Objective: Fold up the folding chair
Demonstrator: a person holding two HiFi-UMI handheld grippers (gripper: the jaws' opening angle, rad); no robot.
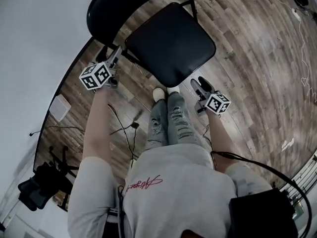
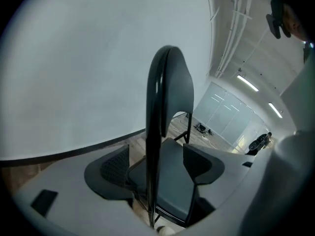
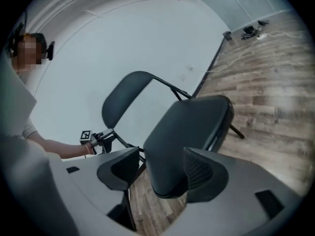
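Note:
The black folding chair stands unfolded on the wood floor, its seat [image 1: 171, 43] flat and its backrest [image 1: 114, 9] toward the white wall. My left gripper [image 1: 115, 53] is at the chair's left side by the frame. In the left gripper view its jaws [image 2: 156, 163] stand open, with the edge-on backrest [image 2: 170, 82] and its frame tube in the gap, untouched. My right gripper [image 1: 200, 83] hovers off the seat's near right corner. In the right gripper view it [image 3: 162, 171] is open, the seat's edge [image 3: 189, 132] between the pads without contact.
The person's shoes [image 1: 166, 90] stand just in front of the seat. Cables [image 1: 121, 128] trail over the floor on the left, near a white box [image 1: 60, 107] and dark equipment [image 1: 42, 182]. More cables [image 1: 302, 43] lie at the right. The white wall [image 1: 39, 29] curves behind the chair.

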